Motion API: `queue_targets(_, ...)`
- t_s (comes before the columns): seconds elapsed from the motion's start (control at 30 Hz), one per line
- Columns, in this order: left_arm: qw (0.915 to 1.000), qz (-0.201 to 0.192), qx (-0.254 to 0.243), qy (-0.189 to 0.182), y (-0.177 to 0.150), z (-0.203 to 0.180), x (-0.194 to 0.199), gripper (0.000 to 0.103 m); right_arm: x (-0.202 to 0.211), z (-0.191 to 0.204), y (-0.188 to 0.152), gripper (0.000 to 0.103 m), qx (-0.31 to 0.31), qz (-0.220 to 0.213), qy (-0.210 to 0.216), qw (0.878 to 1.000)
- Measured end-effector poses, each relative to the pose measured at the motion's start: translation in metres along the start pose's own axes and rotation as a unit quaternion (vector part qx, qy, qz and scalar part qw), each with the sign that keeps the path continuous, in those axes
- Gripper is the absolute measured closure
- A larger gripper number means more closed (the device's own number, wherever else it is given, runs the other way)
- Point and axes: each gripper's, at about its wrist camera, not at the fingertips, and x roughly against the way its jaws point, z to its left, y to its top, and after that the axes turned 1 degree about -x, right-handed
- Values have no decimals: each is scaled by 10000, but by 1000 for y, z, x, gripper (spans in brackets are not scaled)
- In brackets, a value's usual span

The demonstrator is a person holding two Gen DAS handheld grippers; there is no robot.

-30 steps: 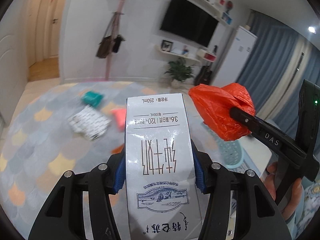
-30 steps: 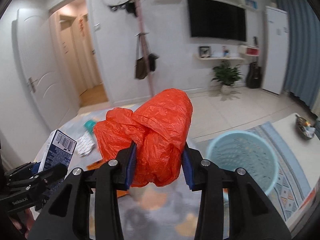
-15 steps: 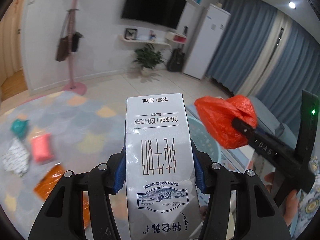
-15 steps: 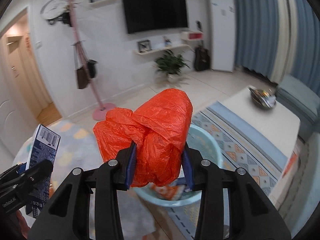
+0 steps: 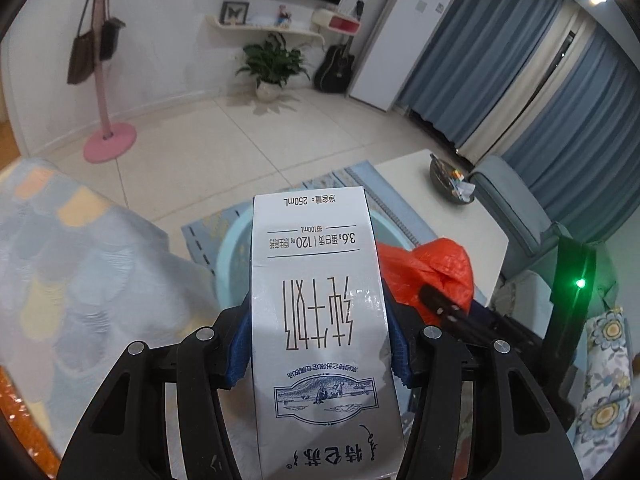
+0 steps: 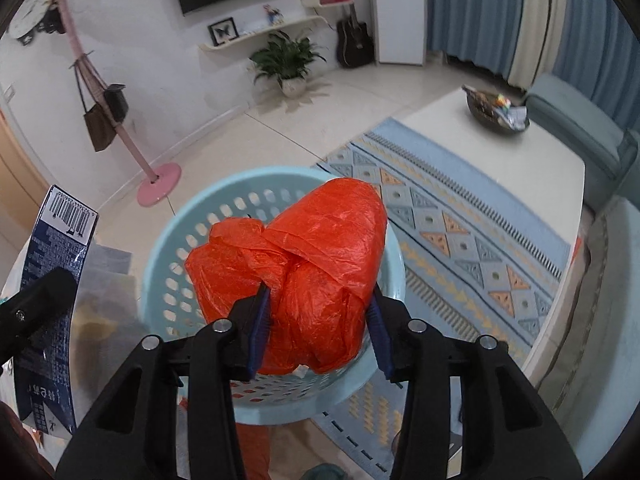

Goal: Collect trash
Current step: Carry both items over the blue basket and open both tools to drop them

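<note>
Light-blue perforated basket (image 6: 168,240) below and beyond both grippers' fingers, right gripper (image 6: 318,320) clamped around crumpled orange plastic bag (image 6: 320,264) over the basket, left gripper (image 5: 316,344) closed on upside-down milk carton (image 5: 316,292) projecting past its fingertips

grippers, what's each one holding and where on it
Left gripper clamps the milk carton across its sides, mid-body. Right gripper squeezes the orange plastic bag around its lower bulk.

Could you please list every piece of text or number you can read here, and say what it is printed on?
"250mL", upside down, on the milk carton held by the left gripper.
"3.6", "120" and "100mL", same carton face.
Large Chinese characters on it: I cannot transcribe them reliably.
Barcode digits on the carton's dark side: too small to read.
Orange plastic bag in the right gripper: no text.
</note>
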Motion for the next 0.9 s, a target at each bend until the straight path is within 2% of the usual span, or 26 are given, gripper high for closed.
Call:
queue_targets(0.07, 9997, 163, 135, -141, 2, 2, -10, 49, -11, -9, 0, 49, -205, 198, 133, 9995)
queue_targets(0.13, 9993, 215, 256, -192, 5, 4, -18, 47, -16, -14, -3, 43, -339, 316, 222, 9987)
queue_targets(0.2, 9994, 187, 268, -136, 5, 2, -20, 34, -16, -18, -5, 41, -368, 341, 241, 9984)
queue_targets(0.37, 9990, 63, 341, -265, 1, 4, -9, 23, -4, -16, -6, 41, -289, 193, 273, 9990)
queue_targets(0.53, 9985, -90, 440, -313, -5, 8, 12, 23, 19, -2, -9, 41, -37, 8, 322, 9995)
queue_targets(0.67, 9979, -335, 474, -293, -13, 14, 42, 23, 43, 16, -11, 35, 229, -214, 365, 9988)
queue_targets(0.9, 9953, -824, 512, -19, -36, 34, 110, 23, 92, 65, -25, 35, 707, -596, 801, 9925)
